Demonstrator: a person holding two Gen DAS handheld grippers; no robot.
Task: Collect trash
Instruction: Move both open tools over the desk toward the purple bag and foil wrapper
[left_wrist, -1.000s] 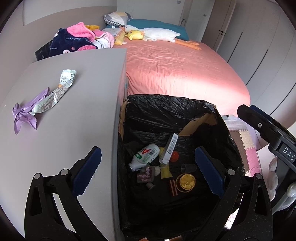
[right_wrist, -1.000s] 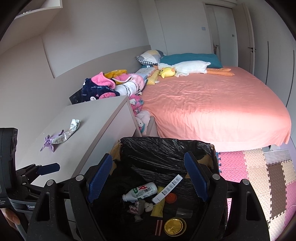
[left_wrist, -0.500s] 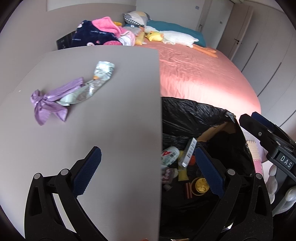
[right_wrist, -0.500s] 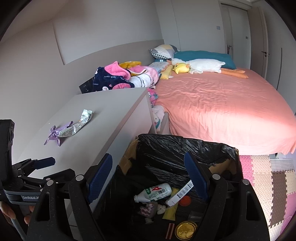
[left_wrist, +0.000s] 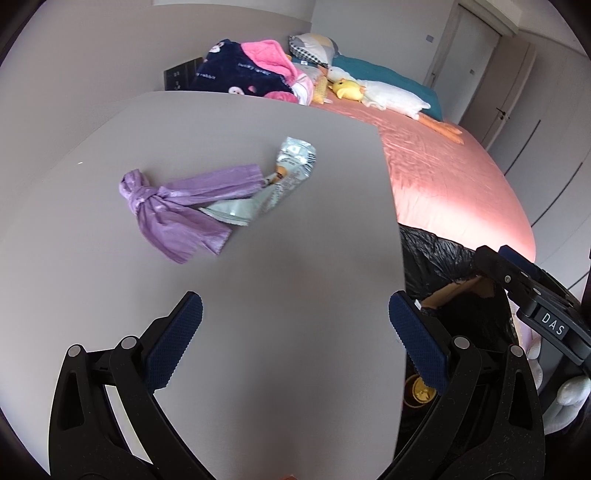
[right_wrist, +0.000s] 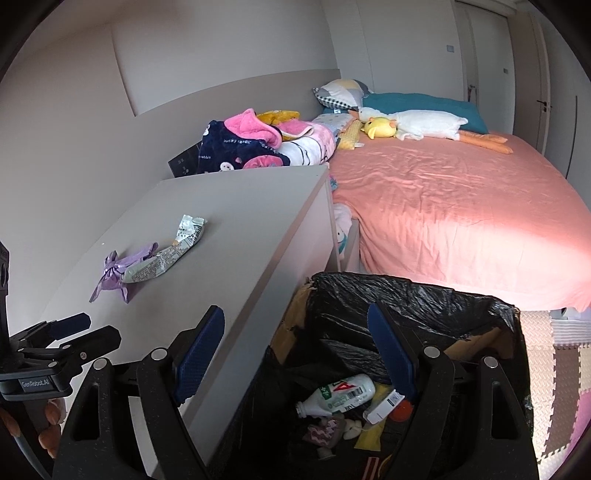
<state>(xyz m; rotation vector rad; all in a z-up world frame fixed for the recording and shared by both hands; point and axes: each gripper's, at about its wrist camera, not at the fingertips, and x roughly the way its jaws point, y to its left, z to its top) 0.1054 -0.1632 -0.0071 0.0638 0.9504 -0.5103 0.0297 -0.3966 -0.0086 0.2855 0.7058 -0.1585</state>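
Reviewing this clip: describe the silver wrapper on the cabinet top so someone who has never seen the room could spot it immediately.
Beside the pink bed stands a grey cabinet with two bits of litter on its top. The silver wrapper is the long crinkled foil packet with small print, lying at a slant. Its near end overlaps the knotted purple bag, which is soft plastic film, not foil.

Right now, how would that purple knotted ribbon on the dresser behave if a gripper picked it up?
The purple ribbon looks thin and crinkled, so probably floppy and very light. One tail overlaps the silver wrapper, which might shift or drag along.
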